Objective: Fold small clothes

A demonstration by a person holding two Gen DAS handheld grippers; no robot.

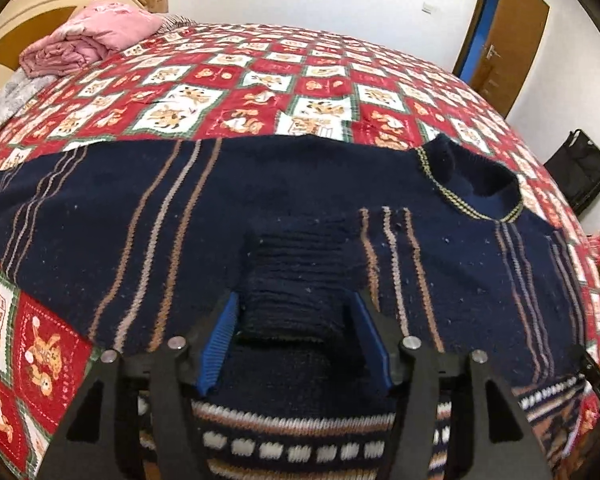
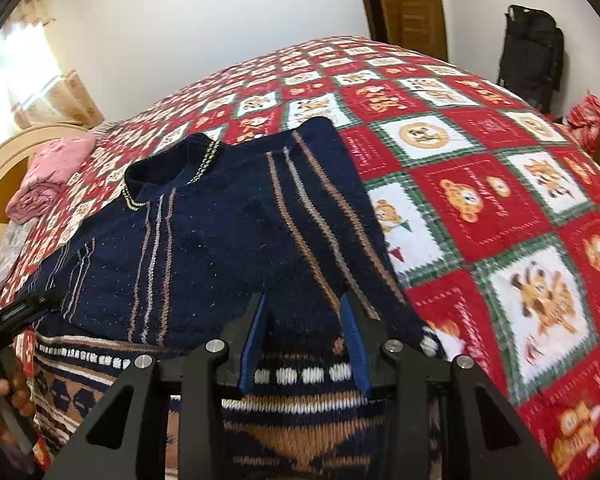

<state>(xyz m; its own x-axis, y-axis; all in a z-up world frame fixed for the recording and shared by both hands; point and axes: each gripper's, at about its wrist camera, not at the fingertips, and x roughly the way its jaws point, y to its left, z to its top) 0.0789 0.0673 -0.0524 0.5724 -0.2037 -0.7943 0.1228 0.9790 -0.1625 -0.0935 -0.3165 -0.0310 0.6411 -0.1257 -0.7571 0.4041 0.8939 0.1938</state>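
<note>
Navy knit sweater (image 1: 284, 208) needs both sleeves flat: left hand-held gripper (image 1: 294, 316) gapes around the cuff, right hand-held gripper (image 2: 306, 320) stands half-open over the hem.

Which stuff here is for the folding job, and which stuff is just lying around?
For the job: the navy sweater, the left claw, the right claw.

Just lying around: the pink blanket, the black bag, the teddy bedspread.
</note>
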